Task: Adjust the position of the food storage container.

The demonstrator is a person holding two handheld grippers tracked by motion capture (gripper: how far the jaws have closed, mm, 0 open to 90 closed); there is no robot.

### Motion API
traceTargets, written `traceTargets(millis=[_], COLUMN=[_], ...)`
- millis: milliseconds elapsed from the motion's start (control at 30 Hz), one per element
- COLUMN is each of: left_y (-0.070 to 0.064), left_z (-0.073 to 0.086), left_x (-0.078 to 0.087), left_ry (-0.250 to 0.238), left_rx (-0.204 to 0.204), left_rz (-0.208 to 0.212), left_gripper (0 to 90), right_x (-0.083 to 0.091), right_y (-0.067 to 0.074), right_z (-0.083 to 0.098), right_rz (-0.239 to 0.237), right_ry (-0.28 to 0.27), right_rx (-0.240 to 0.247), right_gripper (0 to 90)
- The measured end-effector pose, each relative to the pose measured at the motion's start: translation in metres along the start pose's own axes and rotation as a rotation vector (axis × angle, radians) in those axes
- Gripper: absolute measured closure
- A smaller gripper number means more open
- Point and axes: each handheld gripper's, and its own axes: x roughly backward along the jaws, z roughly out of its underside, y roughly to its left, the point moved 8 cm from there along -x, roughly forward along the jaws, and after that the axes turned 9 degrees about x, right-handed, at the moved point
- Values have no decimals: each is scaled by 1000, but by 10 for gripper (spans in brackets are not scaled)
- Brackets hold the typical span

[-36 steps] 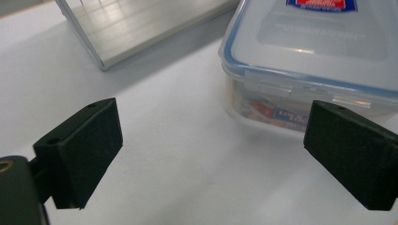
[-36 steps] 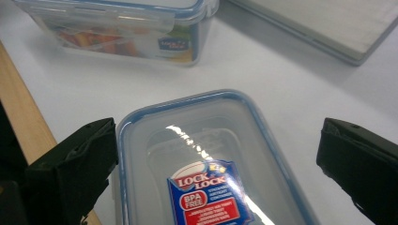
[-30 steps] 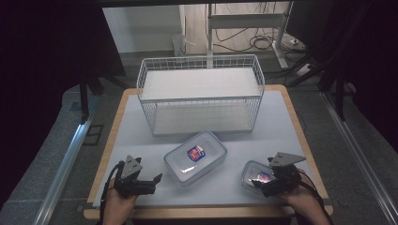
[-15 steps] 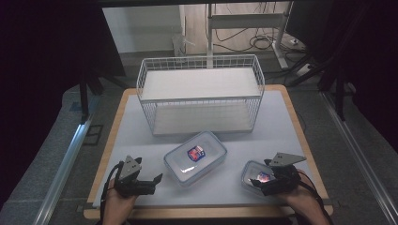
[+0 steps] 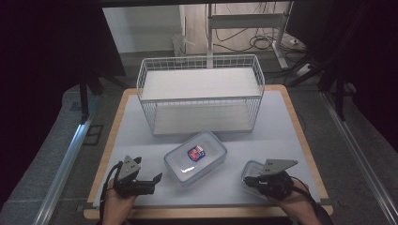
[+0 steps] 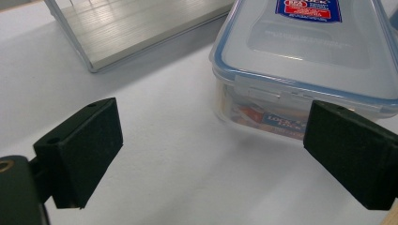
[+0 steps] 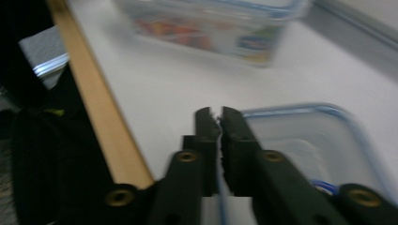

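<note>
A large clear lidded container [image 5: 195, 157] with a red-and-blue label sits mid-table; it fills the upper right of the left gripper view [image 6: 305, 51]. My left gripper [image 5: 152, 183] rests just left of it, open, its pads [image 6: 80, 154] wide apart over bare table. A small clear container with a blue rim [image 5: 251, 171] lies near the front right. My right gripper [image 5: 252, 181] has just been closing. Its jaws [image 7: 216, 115] now stand shut on the thin rim of the small container [image 7: 305, 145]. That view is blurred.
A white wire basket [image 5: 202, 93] with a shelf stands across the back of the white table top; its base corner [image 6: 141, 28] lies ahead of the left gripper. The wooden table edge [image 7: 94, 103] runs close beside the right gripper. Dark floor surrounds the table.
The right gripper's jaws have shut on the small container's rim and the hand has shifted a little. The left gripper and the large container have not moved.
</note>
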Motion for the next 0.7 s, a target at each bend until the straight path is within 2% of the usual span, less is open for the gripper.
traceTargets(millis=[67,100,300,567,700], left_y=[0,-1,-2,-4,-4], left_z=[0,0,2,4,5], left_x=[0,0,-2,-5,-5], left_ry=[0,1,18,37,37], left_rx=[-1,-3,-16,-42,-43], left_rz=[1,4,5,0,-1], left_gripper=[51,51,52,54,55], right_x=[-2,-10,-19,-14,-13], right_y=[3,10,14,5,0], right_z=[0,1,8,12,13], right_rz=[-9,-25,-22,-33,-13], right_ry=[11,51,117,95,92], right_rx=[7,25,39,-7,-15], right_gripper=[891,892,893,893,894])
